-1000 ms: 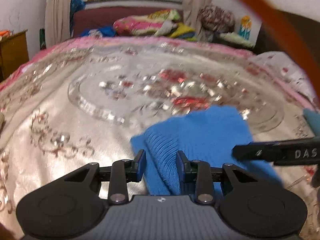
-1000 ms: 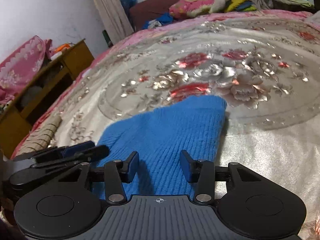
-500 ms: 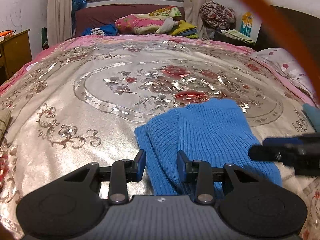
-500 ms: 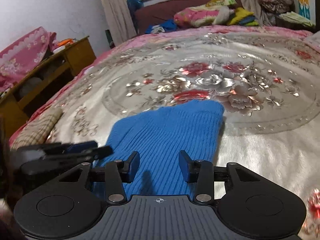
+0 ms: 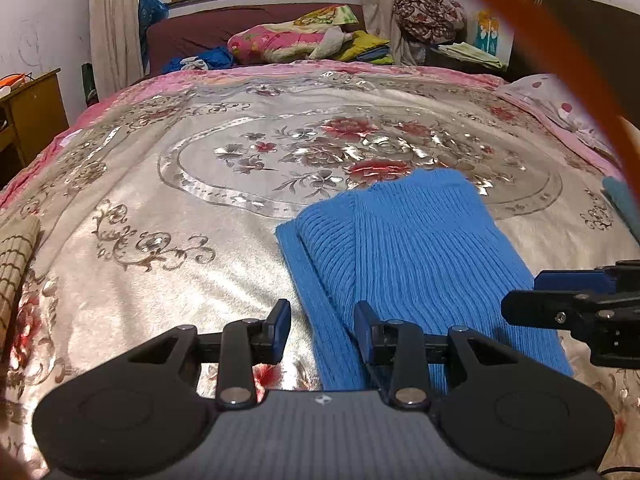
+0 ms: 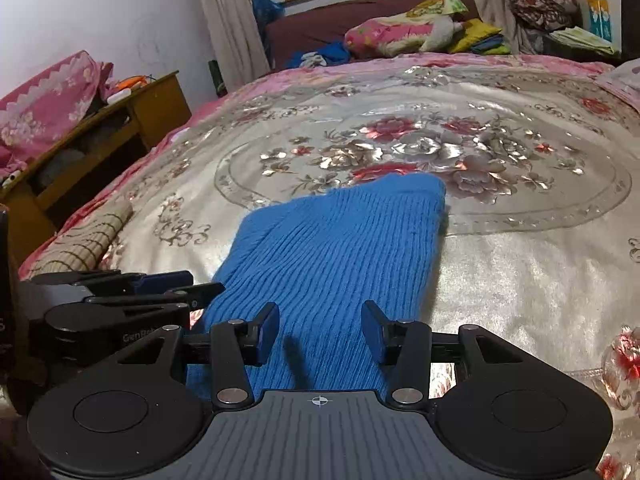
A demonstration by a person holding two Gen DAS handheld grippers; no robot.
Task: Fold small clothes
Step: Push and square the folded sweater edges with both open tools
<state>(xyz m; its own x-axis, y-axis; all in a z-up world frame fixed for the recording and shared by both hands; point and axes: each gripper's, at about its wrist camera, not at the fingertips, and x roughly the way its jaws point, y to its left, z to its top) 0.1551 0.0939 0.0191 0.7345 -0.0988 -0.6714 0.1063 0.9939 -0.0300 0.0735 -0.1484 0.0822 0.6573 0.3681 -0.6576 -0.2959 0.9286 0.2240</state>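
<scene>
A blue ribbed knit garment [image 5: 404,256] lies folded in layers on the floral bedspread [image 5: 168,184]; it also shows in the right wrist view [image 6: 340,256]. My left gripper [image 5: 322,330] is open and empty, just above the garment's near left edge. My right gripper [image 6: 320,332] is open and empty, over the garment's near end. The right gripper's fingers [image 5: 560,304] show at the right of the left wrist view, beside the garment. The left gripper [image 6: 152,288] shows at the left of the right wrist view.
A checked beige cloth [image 6: 84,236] lies at the bed's left edge. A wooden bedside cabinet [image 6: 100,144] stands to the left. Piled bedding [image 5: 292,38] lies beyond the far end. A teal cloth [image 5: 620,204] lies at the right. An orange cable [image 5: 560,56] crosses the upper right.
Both grippers have drawn back and up a little from the garment, so more of the bed shows. The garment lies still and folded. Both stay open.
</scene>
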